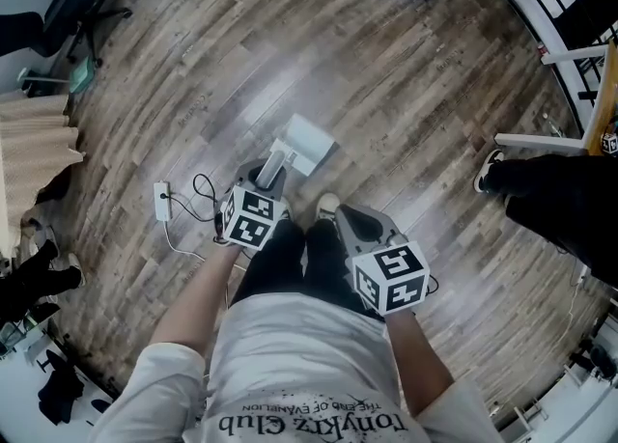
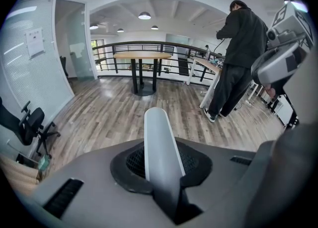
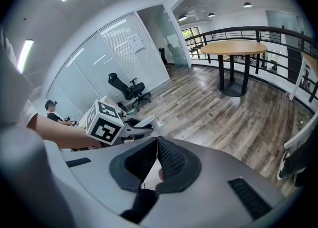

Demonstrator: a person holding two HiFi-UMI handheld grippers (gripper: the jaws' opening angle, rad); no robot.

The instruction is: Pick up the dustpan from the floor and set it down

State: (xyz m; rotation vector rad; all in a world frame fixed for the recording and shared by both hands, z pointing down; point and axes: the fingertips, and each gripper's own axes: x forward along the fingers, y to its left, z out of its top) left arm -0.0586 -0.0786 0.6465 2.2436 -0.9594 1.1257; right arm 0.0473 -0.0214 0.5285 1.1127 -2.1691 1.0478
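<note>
Dustpan (image 1: 297,147) points straight out from left gripper (image 1: 265,177), pan end far.

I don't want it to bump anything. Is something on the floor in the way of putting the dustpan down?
Nothing visible does. The left gripper holds the dustpan by its handle, over bare wooden floor. A white power strip lies off to the left and a shoe sits nearer the person, both apart from it.

Wood-plank floor (image 1: 386,94), round table (image 2: 141,54) near black railing (image 2: 171,44).
</note>
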